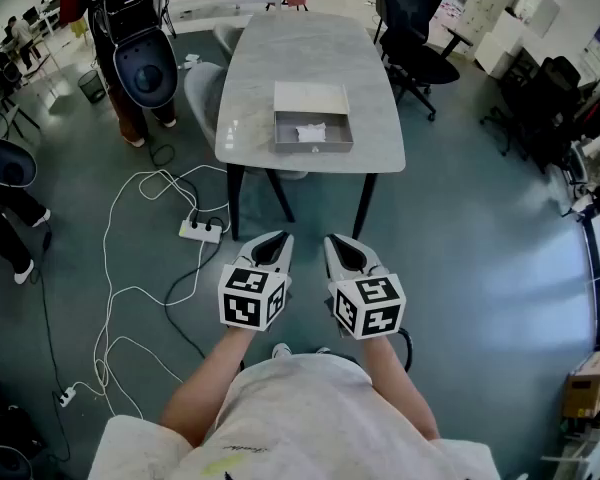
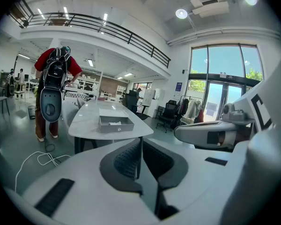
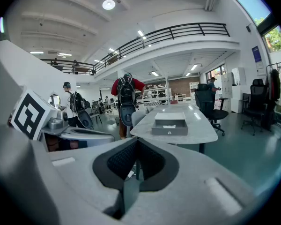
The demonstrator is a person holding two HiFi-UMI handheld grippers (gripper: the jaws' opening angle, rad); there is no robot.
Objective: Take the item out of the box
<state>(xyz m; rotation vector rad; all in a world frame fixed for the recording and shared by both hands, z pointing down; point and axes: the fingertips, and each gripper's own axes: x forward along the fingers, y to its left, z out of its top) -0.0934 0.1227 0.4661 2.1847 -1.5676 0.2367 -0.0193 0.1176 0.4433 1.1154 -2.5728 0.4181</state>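
A grey open box (image 1: 313, 132) sits on the marble-topped table (image 1: 280, 48), near its front edge, with a white crumpled item (image 1: 310, 130) inside. The box (image 2: 115, 123) and the box (image 3: 169, 127) appear far ahead in both gripper views. My left gripper (image 1: 272, 248) and right gripper (image 1: 346, 250) are held side by side close to my body, well short of the table, above the floor. Both are shut with nothing between the pads. The left gripper (image 2: 139, 146) and right gripper (image 3: 137, 161) point toward the table.
A white power strip (image 1: 201, 230) and loose cables (image 1: 120, 268) lie on the floor left of the table legs. A person with a backpack (image 1: 140, 38) stands at the table's left. A grey chair (image 1: 202, 93) is at the table; black office chairs (image 1: 415, 28) stand to the right.
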